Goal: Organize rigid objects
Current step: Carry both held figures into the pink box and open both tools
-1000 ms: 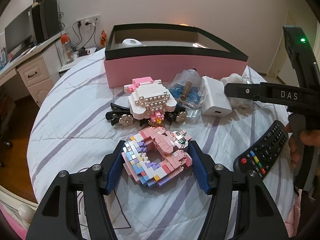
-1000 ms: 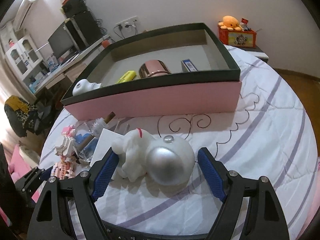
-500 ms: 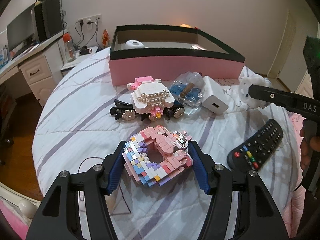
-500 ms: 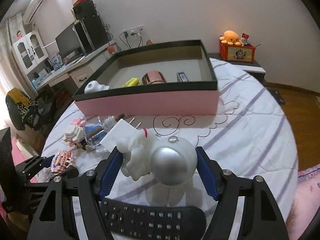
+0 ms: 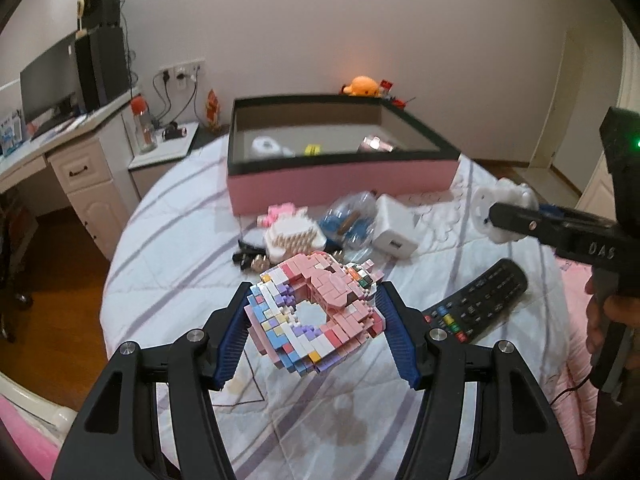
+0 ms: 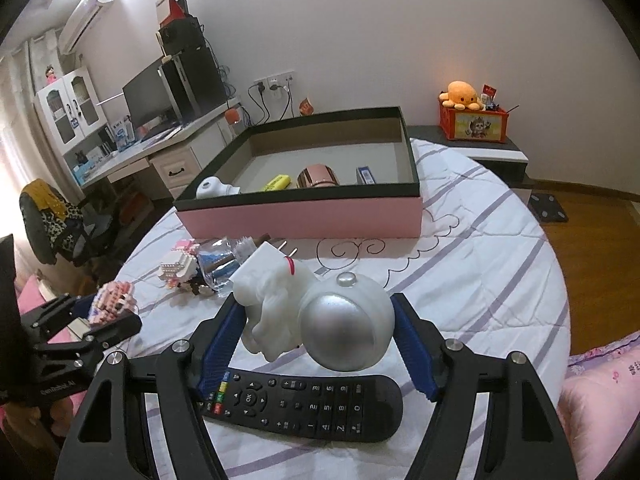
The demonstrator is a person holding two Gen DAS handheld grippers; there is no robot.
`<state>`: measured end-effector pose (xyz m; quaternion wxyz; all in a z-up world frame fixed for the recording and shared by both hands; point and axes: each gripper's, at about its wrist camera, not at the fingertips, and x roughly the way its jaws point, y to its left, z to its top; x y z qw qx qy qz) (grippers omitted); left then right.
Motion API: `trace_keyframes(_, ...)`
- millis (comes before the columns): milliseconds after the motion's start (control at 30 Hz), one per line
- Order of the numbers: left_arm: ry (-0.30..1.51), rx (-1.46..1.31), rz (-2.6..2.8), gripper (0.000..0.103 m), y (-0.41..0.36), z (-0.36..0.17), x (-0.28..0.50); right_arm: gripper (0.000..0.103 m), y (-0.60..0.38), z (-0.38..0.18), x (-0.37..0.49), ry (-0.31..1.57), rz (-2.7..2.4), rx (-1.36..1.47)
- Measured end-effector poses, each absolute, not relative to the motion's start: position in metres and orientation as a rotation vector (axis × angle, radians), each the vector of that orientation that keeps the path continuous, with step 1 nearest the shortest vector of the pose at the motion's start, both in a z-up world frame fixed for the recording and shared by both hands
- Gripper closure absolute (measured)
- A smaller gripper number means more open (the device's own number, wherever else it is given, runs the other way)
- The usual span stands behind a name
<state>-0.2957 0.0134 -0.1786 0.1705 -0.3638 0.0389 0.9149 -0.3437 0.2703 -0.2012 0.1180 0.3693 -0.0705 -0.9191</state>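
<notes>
My left gripper is shut on a pink and pastel brick model and holds it above the white striped table. My right gripper is shut on a white astronaut figure with a silver visor, held in the air over a black remote. The pink box with a black rim stands at the back and holds a white object, a yellow marker, a pink cylinder and a blue item.
On the table in front of the box lie a white brick model, a clear plastic bottle, a white charger and black clips. A desk with monitor stands left. The table edge drops to wooden floor.
Both grippers have risen with their objects. The brick model has left the table. The astronaut figure has moved back over the remote.
</notes>
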Motion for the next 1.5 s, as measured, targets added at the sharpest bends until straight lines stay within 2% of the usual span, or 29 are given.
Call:
trace_keyframes(400, 0.181, -0.9, 2.612, 0.04, 0.028, -0.131, -0.311, 0.029, 0.264, -0.169, -0.344, -0.099, -2.727, 0.975)
trace_keyframes(733, 0.224, -0.865, 2.605, 0.04, 0.042, -0.11, -0.358, 0.029, 0.256, -0.146, -0.375, 0.016, -2.729, 0.92)
trace_keyframes(1067, 0.214, -0.925, 2.533, 0.04, 0.052, -0.111, -0.433, 0.029, 0.255, -0.141, -0.435, 0.111, -2.724, 0.92)
trace_keyframes(1500, 0.236, -1.104, 2.496, 0.04, 0.066, -0.145, -0.527, 0.029, 0.26, -0.179, -0.525, 0.149, -2.702, 1.094)
